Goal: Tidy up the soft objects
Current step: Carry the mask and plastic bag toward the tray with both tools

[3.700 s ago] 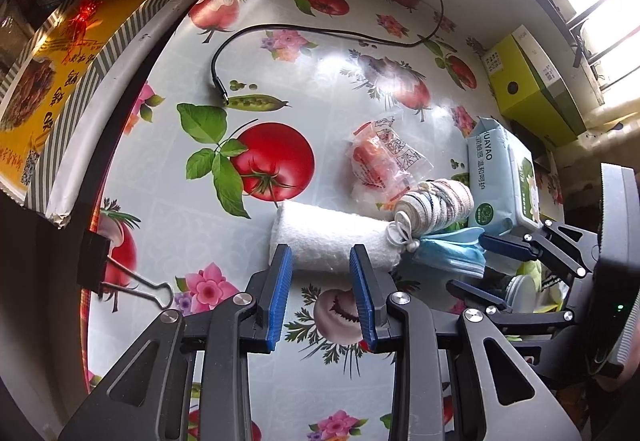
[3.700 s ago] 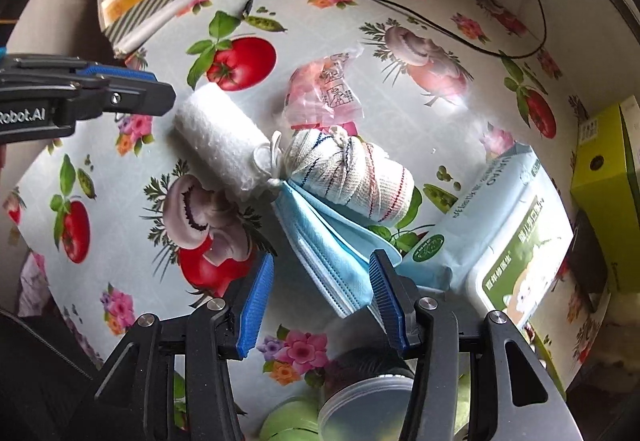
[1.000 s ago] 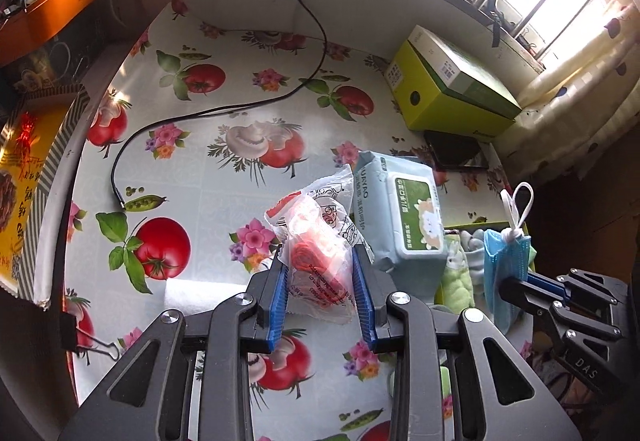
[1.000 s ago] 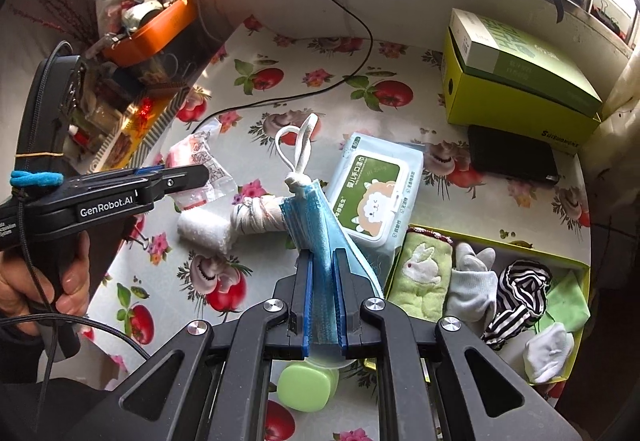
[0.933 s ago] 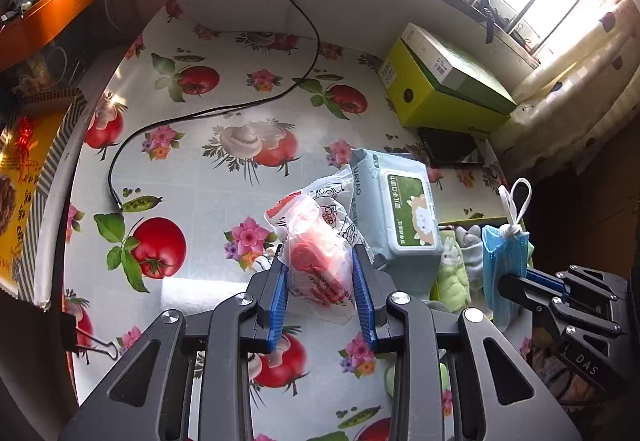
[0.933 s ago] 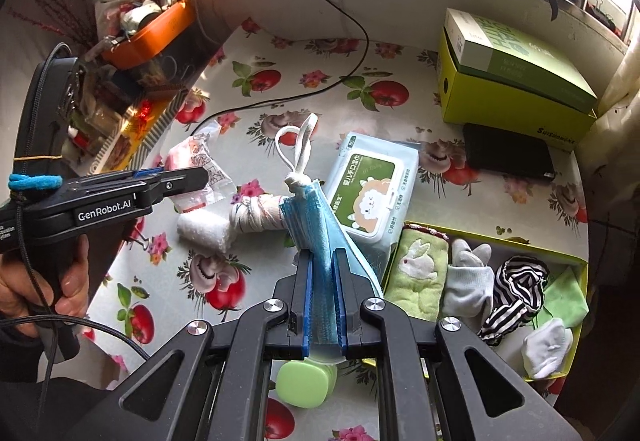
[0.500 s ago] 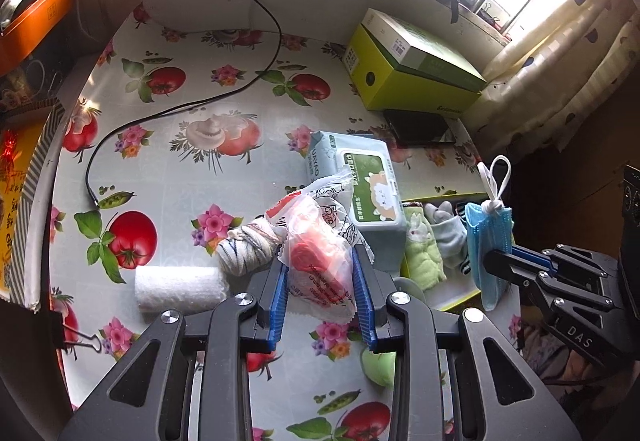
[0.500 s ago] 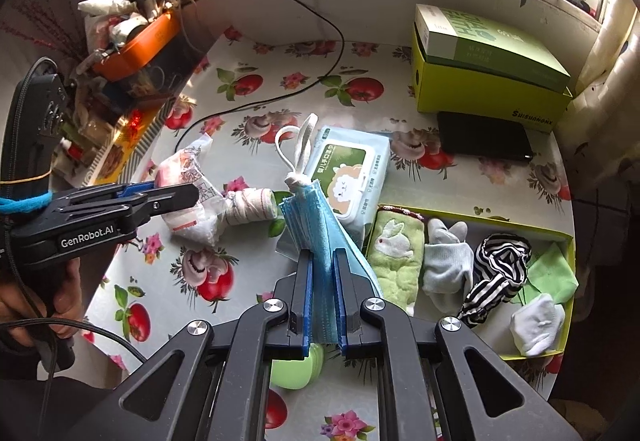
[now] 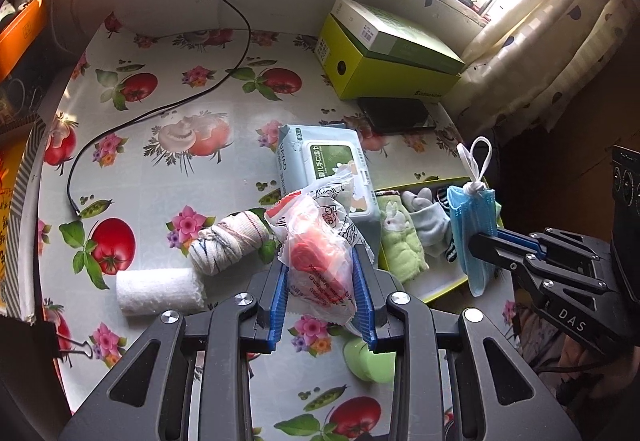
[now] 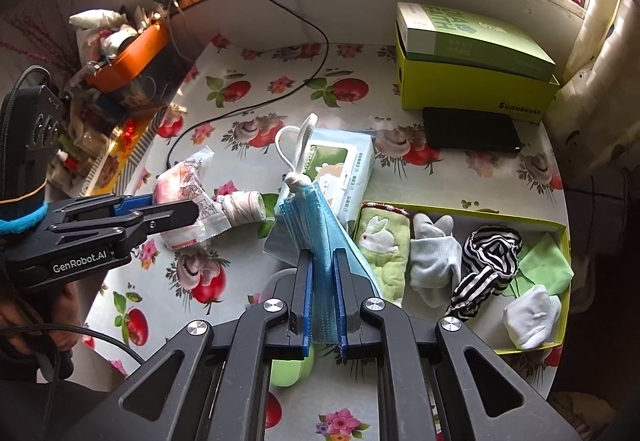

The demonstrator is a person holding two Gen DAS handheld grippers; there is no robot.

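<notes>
Right gripper (image 10: 322, 297) is pinching the blue mask stack (image 10: 320, 225) just short of the yellow tray (image 10: 560, 237); left gripper (image 9: 322, 295) is clamped on the plastic packet (image 9: 320, 253) above the table. Best to drop each into a free slot, low and level. Tray's near edge is hidden; packet contents unclear.

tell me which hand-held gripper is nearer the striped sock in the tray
Right. The right hand-held gripper hangs beside the tray, near the striped sock; the left hand-held gripper is farther, across the table.
</notes>
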